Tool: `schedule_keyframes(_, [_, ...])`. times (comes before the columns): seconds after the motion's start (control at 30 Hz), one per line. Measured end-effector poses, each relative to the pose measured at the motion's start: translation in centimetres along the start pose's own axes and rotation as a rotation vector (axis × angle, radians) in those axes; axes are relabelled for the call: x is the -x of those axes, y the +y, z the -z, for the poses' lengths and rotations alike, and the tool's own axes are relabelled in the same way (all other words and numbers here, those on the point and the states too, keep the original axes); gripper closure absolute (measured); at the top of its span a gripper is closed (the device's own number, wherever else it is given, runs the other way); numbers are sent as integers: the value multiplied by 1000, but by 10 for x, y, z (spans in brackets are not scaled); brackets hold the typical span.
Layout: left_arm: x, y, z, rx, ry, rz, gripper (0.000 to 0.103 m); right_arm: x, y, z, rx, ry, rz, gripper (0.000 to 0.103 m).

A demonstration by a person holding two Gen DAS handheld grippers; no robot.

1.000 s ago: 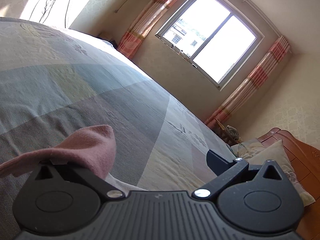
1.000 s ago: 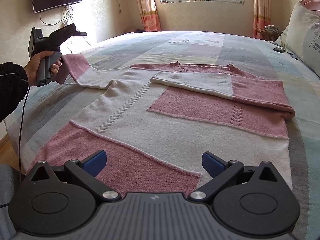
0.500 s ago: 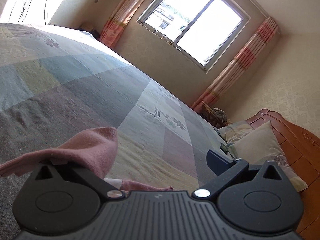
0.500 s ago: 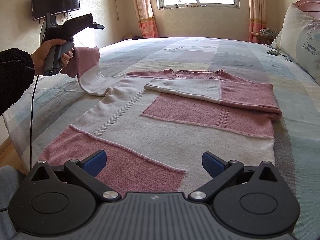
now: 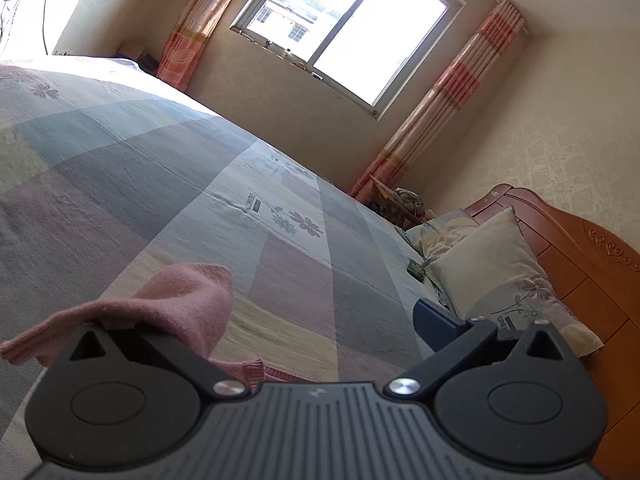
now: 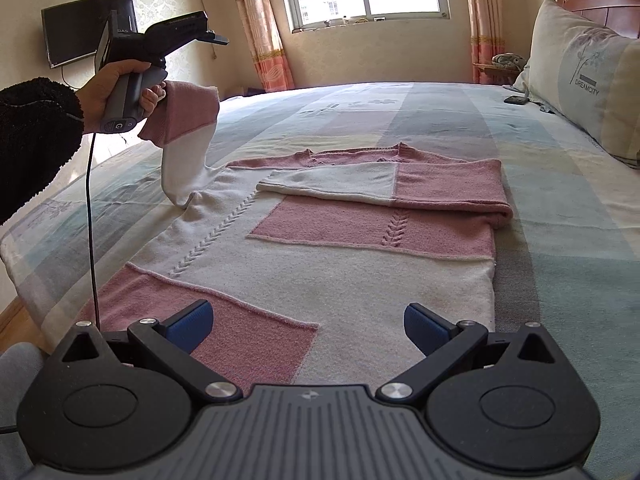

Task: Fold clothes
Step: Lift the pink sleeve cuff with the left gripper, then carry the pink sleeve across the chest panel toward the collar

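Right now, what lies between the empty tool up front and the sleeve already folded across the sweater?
In the right wrist view, only the sweater's pink-and-cream body lies between the right tool and folded sleeve.

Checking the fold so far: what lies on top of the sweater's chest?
The right sleeve, already folded, lies across the sweater below the collar. The chest beneath it is covered.

Sweater (image 6: 360,264) pink/white blocks; bedspread (image 6: 560,184) pastel patchwork, floral.

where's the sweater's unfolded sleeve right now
In the right wrist view, the sleeve is at upper left, lifted off the bed beside the left gripper, left of the sweater.
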State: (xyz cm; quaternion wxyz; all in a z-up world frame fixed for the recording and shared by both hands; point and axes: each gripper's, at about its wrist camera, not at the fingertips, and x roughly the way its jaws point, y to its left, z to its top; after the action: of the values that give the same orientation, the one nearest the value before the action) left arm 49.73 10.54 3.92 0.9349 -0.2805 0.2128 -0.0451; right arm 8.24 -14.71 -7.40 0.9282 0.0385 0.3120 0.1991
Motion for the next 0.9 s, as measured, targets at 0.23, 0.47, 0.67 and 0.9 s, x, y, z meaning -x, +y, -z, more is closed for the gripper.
schedule_keyframes(0.23, [-29,-37,17,-49,47,7,1,15,-18,5,-33,-16,17,0])
schedule_keyframes(0.47, [-57,-59,41,-74,117,9,1,25,-27,8,-42,-26,20,0])
schedule_keyframes(0.67, [-75,-72,60,-122,172,0,1,25,-26,8,-40,-20,12,0])
schedule_keyframes(0.9, [-90,-76,85,-167,238,5,1,27,-26,8,-35,-18,6,0])
